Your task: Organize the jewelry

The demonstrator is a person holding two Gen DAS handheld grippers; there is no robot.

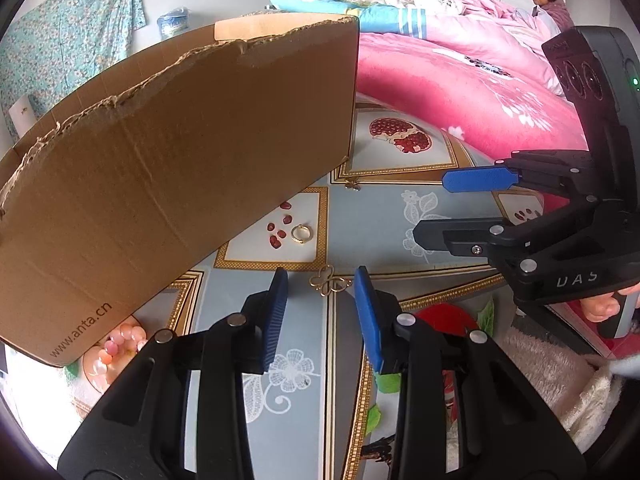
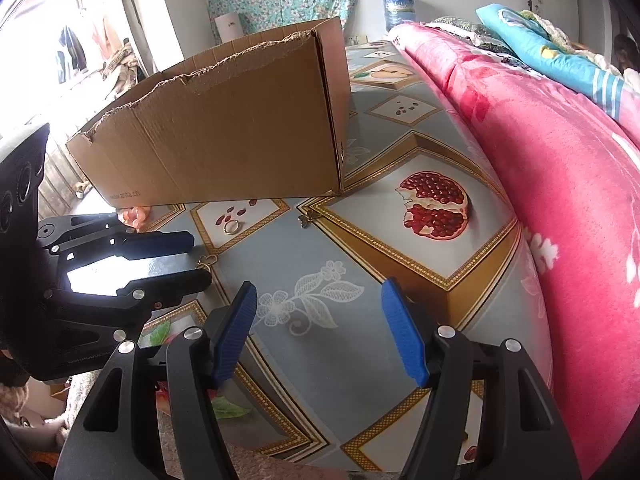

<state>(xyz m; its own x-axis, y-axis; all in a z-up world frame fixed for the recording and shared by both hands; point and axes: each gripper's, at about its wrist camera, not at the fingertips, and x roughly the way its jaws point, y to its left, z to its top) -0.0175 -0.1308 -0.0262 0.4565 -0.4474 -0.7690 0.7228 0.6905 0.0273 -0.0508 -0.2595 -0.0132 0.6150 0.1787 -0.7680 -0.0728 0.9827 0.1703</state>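
Best lower the left tongs (image 1: 322, 312) straight onto the small gold clover-shaped clasp (image 1: 328, 282), lying mid-frame just beyond their tips on the fruit-patterned surface (image 1: 360, 220). Both the left and right tongs (image 2: 320, 332) stand apart, holding nothing. The thin gold ring (image 1: 301, 234) lies nearer the torn brown cardboard box (image 1: 160, 160).

The cardboard box (image 1: 160, 184) is showing "www.anta.cn" printed in dark letters along its lower edge, down near the left corner. The right gripper (image 1: 476, 208), coming in from the side in the left wrist view, is showing "UAS" in pale letters on its black body. Nothing else is reading clearly.
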